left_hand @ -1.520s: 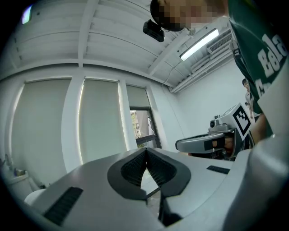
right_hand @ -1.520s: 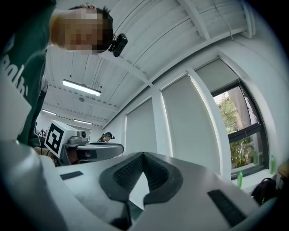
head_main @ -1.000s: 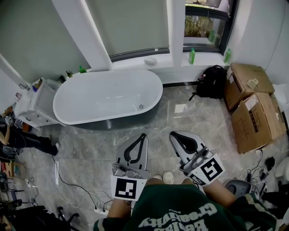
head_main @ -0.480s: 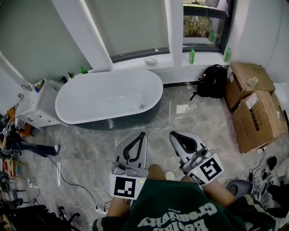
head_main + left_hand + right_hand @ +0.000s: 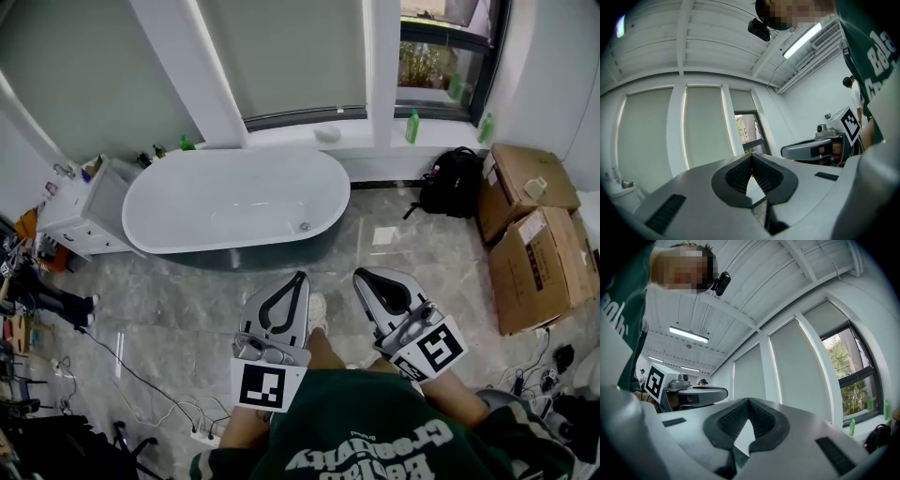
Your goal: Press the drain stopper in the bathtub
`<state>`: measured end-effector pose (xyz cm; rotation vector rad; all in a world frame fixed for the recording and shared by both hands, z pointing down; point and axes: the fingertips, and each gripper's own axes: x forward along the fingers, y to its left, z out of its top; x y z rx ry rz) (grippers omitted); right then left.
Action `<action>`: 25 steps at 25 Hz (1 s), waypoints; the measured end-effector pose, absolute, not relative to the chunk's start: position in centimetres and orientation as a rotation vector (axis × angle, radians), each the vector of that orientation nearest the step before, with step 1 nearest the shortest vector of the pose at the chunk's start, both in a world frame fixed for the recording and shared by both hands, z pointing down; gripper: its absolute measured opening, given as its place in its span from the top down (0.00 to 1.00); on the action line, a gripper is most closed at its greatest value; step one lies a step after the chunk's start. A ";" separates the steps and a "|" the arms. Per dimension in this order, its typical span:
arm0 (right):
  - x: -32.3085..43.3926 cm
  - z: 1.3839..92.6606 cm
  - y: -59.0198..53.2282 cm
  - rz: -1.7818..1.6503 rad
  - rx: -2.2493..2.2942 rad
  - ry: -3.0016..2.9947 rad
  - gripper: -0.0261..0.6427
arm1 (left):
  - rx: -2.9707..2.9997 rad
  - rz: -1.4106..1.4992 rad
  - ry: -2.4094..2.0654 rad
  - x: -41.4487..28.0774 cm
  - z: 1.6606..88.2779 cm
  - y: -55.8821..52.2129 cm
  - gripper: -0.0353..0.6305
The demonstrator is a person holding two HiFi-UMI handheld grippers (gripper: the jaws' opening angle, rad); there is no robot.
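Note:
In the head view the white oval bathtub [image 5: 197,239] stands under the window wall, empty. Its small round drain stopper [image 5: 305,226] sits on the tub floor near the right end. Both grippers are held low in front of the person's body, over the marble floor and well short of the tub. My left gripper [image 5: 299,277] is shut with nothing in it; in the left gripper view [image 5: 751,158] its ribbed pads meet. My right gripper [image 5: 360,275] is likewise shut and empty, its tips touching in the right gripper view [image 5: 748,401]. Both point up toward the blinds.
A black backpack [image 5: 455,183] and two cardboard boxes [image 5: 532,234] lie at the right. Green bottles [image 5: 412,125] stand on the sill. A white cabinet [image 5: 82,214] flanks the tub's left end. Cables and a power strip [image 5: 202,434] trail on the floor; another person's legs [image 5: 47,298] show at left.
The bathtub has slid lower and slightly right in the head view, so it is closer. Both grippers keep their pose and stay shut. The person at the left edge has drawn back.

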<state>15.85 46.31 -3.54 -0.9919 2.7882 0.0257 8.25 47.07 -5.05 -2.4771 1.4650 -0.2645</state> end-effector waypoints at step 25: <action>10.3 -0.5 30.9 0.003 -1.112 2.795 0.94 | -2.538 -0.249 1.415 2.2 -2.1 30.1 0.93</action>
